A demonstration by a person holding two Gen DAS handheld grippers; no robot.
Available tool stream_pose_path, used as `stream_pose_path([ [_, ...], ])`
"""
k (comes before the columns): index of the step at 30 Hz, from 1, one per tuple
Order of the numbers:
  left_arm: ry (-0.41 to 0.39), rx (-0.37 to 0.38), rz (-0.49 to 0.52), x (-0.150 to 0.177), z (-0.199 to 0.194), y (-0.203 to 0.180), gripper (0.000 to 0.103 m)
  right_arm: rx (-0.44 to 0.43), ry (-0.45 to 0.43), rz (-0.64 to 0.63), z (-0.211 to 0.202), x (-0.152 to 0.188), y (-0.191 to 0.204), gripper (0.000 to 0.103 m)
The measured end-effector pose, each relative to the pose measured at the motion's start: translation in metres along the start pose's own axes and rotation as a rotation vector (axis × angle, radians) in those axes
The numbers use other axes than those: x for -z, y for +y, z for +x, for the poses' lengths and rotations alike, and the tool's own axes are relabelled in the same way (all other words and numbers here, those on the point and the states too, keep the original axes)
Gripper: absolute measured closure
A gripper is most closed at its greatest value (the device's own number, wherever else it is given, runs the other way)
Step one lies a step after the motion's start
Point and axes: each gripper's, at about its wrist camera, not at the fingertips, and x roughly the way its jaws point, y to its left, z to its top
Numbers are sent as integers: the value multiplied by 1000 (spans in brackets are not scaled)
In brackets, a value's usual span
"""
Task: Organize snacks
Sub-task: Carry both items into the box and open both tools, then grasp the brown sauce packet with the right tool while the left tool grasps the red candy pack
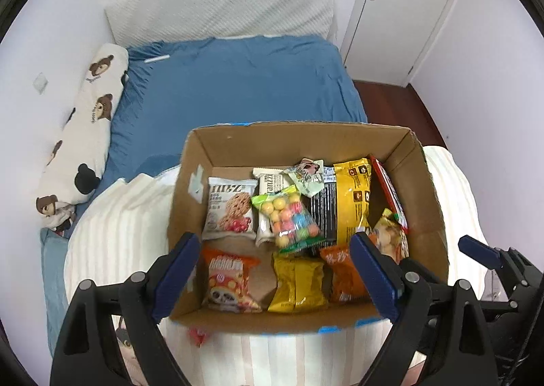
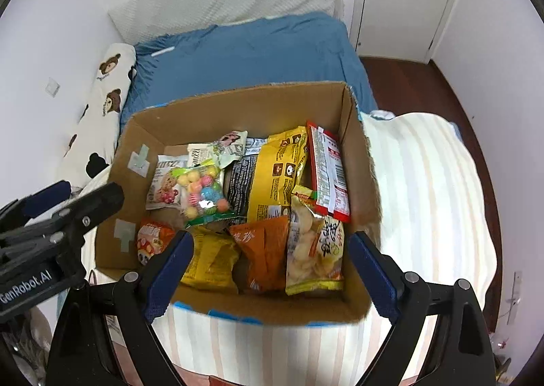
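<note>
The left gripper [image 1: 275, 279] was held with its fingers spread wide and nothing between them, poised above the near end of a cardboard box [image 1: 428, 202] that rested on a striped blanket [image 1: 112, 236] on the bed [image 1: 238, 80]. Just ahead of that gripper, inside the box, a bag of coloured candy balls [image 1: 289, 219] was seen lying on top of the other snacks, with a white cookie packet [image 1: 229, 209] ahead and to the left and a large yellow bag [image 1: 352, 195] ahead and to the right. Beneath the spread fingers were an orange panda packet [image 1: 227, 280] and a small yellow packet [image 1: 297, 284]. The right gripper [image 2: 272, 272] was likewise held apart and empty — over the same near wall of the box. Directly between its fingers lay an orange pouch [image 2: 267, 250] and a clear bag of pale crackers [image 2: 312, 250], and a red packet [image 2: 328, 170] was propped farther ahead, against the right wall.
</note>
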Motion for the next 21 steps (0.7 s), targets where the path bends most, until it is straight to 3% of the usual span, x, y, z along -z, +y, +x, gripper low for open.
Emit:
stream_pose_path([
  [12, -155, -4, -5, 59, -77, 6, 13, 15, -149, -17, -72, 61, 10, 8],
  [21, -197, 4, -4, 95, -107, 7, 13, -26, -190, 7, -111, 107, 11, 7],
])
